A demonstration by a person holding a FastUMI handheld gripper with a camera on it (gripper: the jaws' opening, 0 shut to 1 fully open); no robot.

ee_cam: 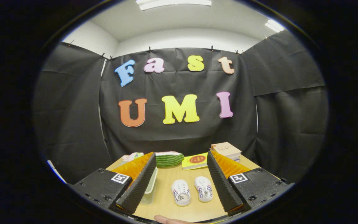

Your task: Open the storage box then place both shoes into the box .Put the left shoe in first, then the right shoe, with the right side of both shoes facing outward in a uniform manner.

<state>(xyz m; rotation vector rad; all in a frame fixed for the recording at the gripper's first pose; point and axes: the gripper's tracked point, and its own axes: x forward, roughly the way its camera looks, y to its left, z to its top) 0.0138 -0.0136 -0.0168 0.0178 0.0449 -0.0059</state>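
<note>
Two small white shoes stand side by side on the wooden table [172, 179], toes pointing towards me. The left one [181, 192] and the right one [204, 188] both lie between my fingers, a little ahead of the tips. A clear plastic storage box [150, 186] sits just behind my left finger [137, 183], which hides most of it; I cannot tell how its lid stands. My gripper [179, 205] is held above the near table edge, open wide, with nothing between the fingers.
At the back of the table lie a green striped watermelon-slice toy [169, 159], a yellow book [195, 161], a stack of books [226, 150] and a small pink and green thing [132, 156]. A person's fingertip [166, 219] shows at the near edge.
</note>
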